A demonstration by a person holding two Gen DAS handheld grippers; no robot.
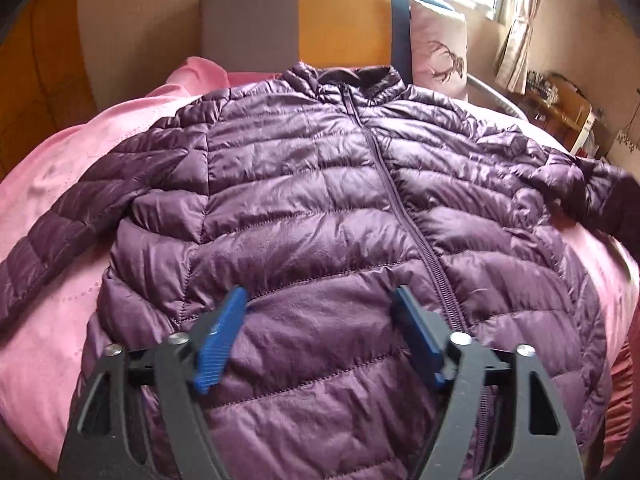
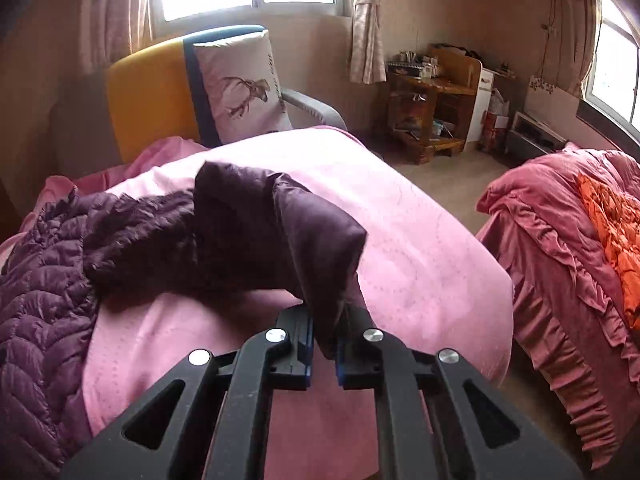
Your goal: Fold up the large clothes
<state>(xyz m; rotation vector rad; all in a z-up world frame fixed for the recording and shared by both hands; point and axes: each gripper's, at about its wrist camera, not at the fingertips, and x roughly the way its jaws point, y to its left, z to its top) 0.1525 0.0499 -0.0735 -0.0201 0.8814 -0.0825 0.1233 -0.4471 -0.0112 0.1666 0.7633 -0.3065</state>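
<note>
No text, label, brand or number can be read in either view. The pale square pillow with a printed stag [image 2: 240, 88] leaning on the headboard carries one line of dark script running up its right edge, but the letters are too small and blurred to make out; in the left wrist view the same pillow [image 1: 438, 52] shows only the stag. The small things on the wooden shelf unit by the far wall [image 2: 430, 92] may bear printing, yet nothing on them is legible. The quilted purple down jacket [image 1: 320, 200] shows no visible logo or tag.
</note>
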